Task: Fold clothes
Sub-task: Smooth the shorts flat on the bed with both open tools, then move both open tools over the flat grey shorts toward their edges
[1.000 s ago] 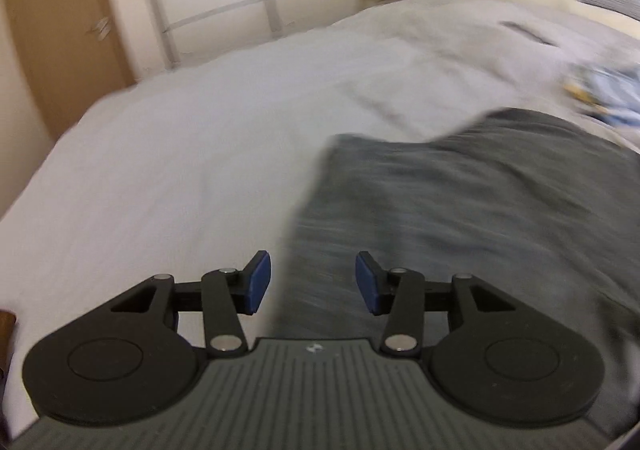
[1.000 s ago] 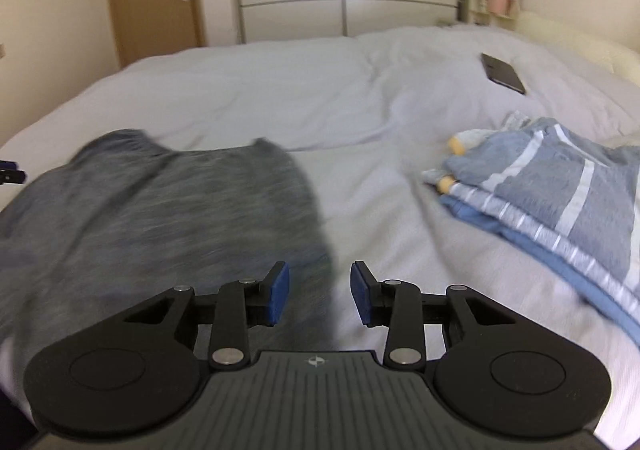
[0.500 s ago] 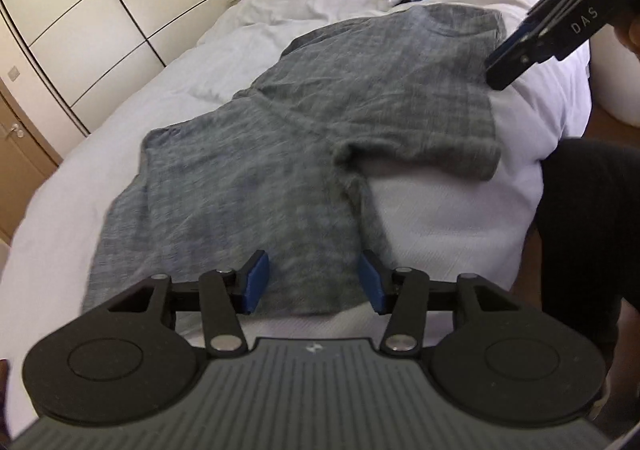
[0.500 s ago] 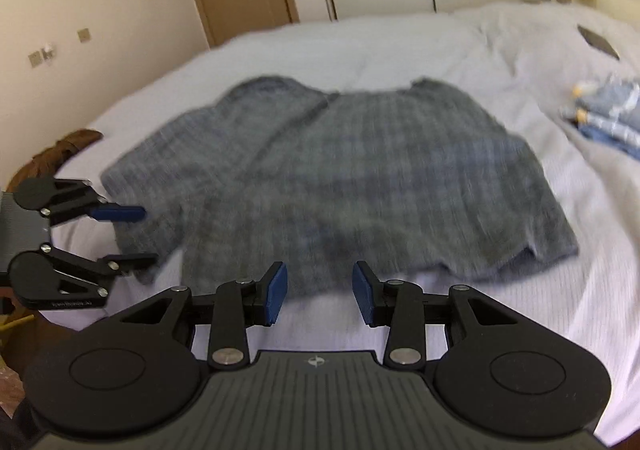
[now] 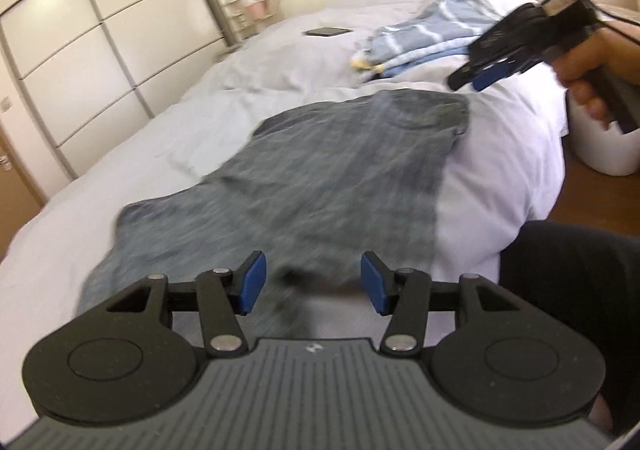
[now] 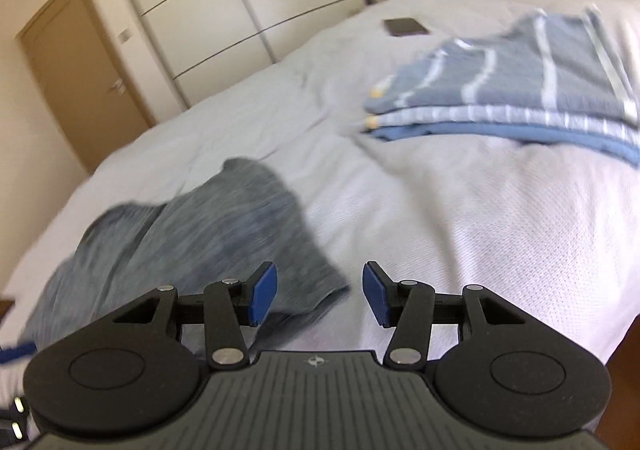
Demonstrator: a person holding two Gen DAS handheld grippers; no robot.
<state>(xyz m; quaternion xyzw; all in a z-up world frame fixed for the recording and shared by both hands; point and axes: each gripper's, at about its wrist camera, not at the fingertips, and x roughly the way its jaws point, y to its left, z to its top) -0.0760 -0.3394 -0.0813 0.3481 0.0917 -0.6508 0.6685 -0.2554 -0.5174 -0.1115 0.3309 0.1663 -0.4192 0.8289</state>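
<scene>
The grey shirt (image 5: pixel 320 177) lies spread on the bed (image 5: pixel 500 153), under both released, empty hand-held grippers (image 5: pixel 313 282) (image 6: pixel 319 292).

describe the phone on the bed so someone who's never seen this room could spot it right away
On the white bed, look to the far side toward the wardrobe, beyond the folded blue striped clothes. The phone lies flat there alone: a small dark rigid rectangle, unlike the soft fabrics around it.
</scene>
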